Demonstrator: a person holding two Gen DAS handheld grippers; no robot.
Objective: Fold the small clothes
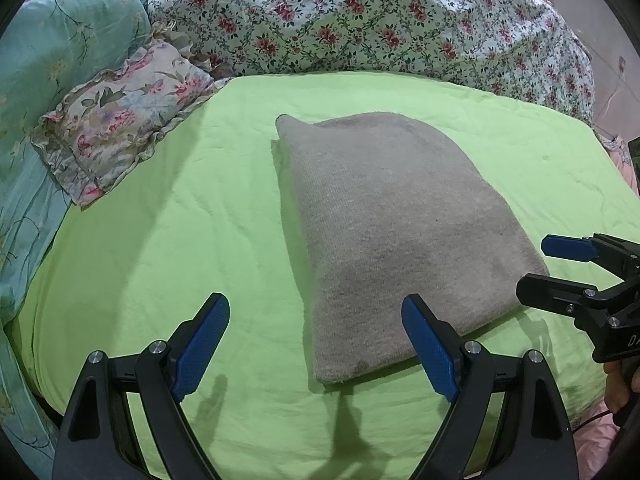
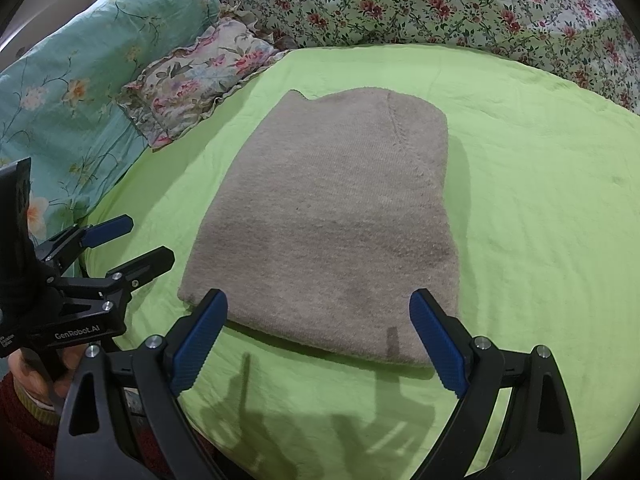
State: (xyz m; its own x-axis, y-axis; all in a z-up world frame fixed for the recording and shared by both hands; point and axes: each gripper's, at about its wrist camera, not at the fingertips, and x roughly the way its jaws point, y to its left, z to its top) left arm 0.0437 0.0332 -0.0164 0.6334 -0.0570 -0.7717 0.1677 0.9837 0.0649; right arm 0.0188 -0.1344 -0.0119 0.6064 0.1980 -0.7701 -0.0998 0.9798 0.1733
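At the far left lies a teal flowered quilt (image 1: 60,52), and against it a small ruffled floral pillow (image 1: 120,120). My left tool (image 1: 316,344) hovers over the lime-green bedsheet (image 1: 180,220) with its blue-padded fingers spread wide and nothing between them, just off the near left corner of the folded grey-brown knitted garment (image 1: 396,232). That garment lies flat in the middle of the sheet, folded into a thick, roughly rectangular bundle. To its right, my right tool (image 2: 320,340) is also spread apart and empty, its fingertips at the garment's near edge. Behind it all is a bunched white bedcover with red flowers (image 2: 460,4).
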